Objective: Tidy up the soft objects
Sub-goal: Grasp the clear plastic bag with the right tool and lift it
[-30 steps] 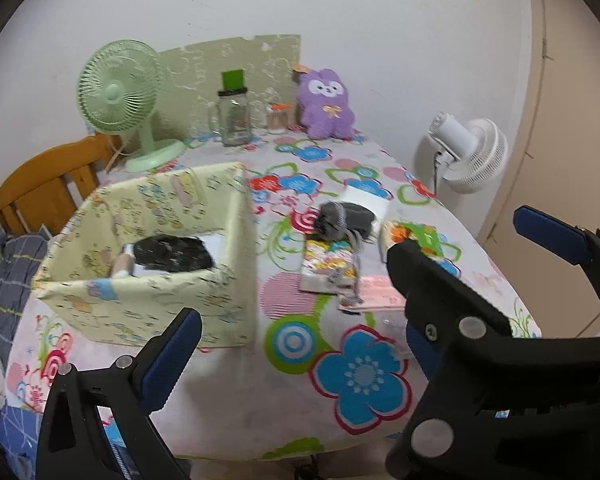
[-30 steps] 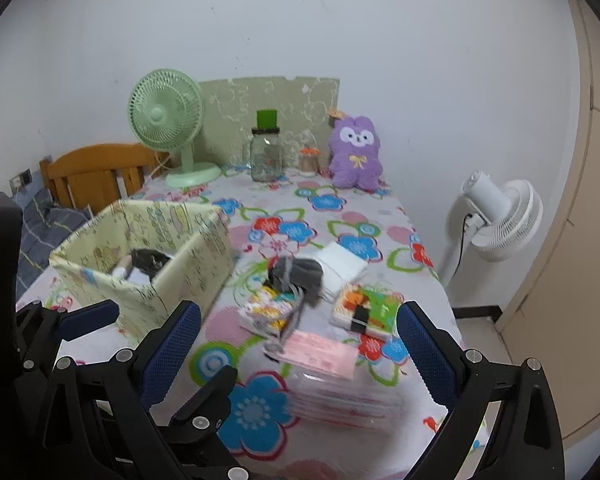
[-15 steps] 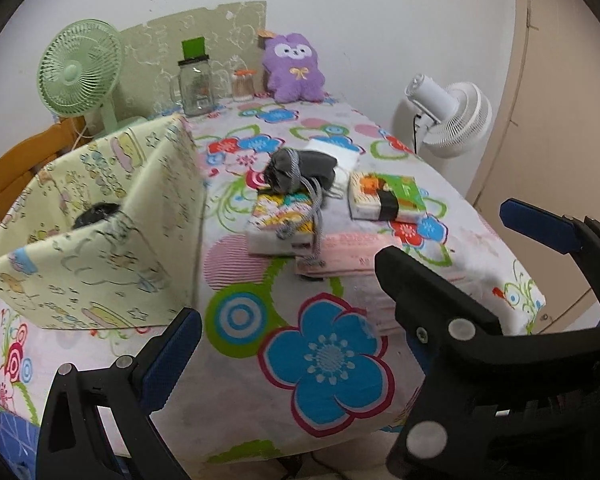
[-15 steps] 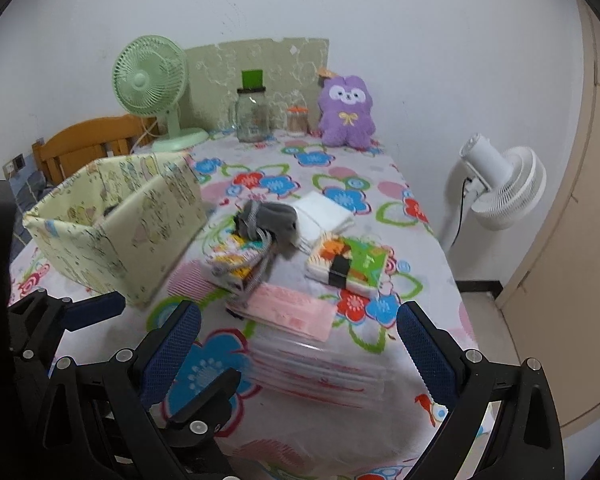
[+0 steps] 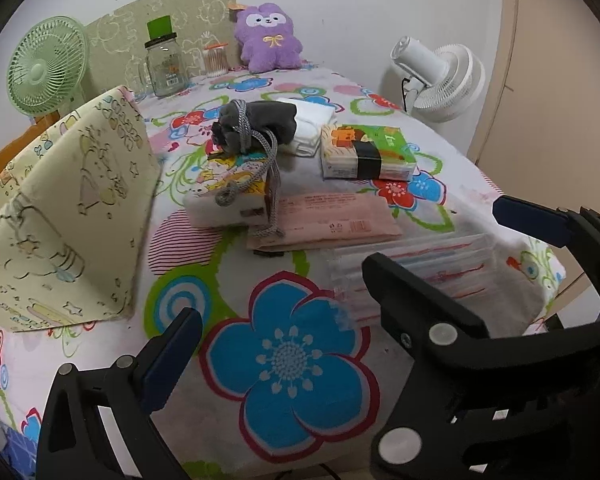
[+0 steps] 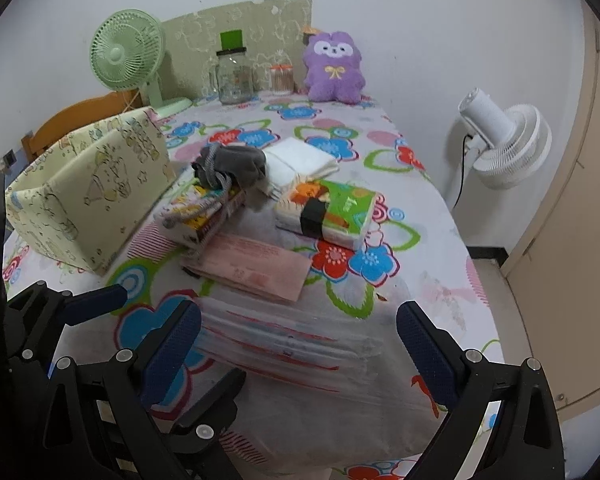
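Right wrist view, right gripper (image 6: 298, 354) spread wide above clear packets (image 6: 288, 344), left gripper (image 5: 340, 272) likewise open, grey drawstring pouch (image 5: 256, 126) seemingly rested on tissue pack (image 5: 230, 196), fabric box (image 5: 64, 216) beside.

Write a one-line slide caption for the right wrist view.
Open right tongs hover over clear packets beside a fabric storage box.

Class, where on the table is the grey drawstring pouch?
In both views, the pouch sits mid-table on a cartoon-print pack, touching the white cloths behind it, right of the fabric box.
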The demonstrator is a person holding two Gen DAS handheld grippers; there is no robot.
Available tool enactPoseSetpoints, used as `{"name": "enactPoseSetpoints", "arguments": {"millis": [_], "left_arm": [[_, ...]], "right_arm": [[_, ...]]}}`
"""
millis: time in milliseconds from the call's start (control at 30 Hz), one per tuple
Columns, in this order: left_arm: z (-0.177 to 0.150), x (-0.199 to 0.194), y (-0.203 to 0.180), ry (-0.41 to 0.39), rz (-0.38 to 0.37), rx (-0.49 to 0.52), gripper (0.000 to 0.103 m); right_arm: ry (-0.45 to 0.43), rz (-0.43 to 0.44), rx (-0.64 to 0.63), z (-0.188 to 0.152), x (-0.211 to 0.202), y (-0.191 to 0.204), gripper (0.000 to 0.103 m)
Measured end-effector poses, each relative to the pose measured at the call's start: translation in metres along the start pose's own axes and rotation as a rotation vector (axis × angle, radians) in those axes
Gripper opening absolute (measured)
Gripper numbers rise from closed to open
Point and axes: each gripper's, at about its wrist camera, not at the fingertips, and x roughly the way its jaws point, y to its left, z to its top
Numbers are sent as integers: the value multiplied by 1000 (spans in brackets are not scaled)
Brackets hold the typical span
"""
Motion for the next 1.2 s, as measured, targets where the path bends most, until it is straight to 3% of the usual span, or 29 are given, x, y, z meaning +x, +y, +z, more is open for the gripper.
{"name": "enactPoseSetpoints", "arguments": {"millis": [200,367,467,933,1133,1200], "left_arm": [[10,7,5,-5,37,5,103],[16,10,12,0,62,4,103],[16,11,13,-3,72,13,103],[25,13,23,3,103,-29,102],[29,16,29,9,130,-40,101],[29,18,29,19,131,-37,100]], "right_arm": [[27,22,62,2,12,-13,98],[46,64,71,5,19,-16,89],[49,80,52,7,22,-13,85],[29,39,-92,27,21,-5,85],[72,103,-79,35,36,-8,85],[112,146,-53,34,43,-9,79]]}}
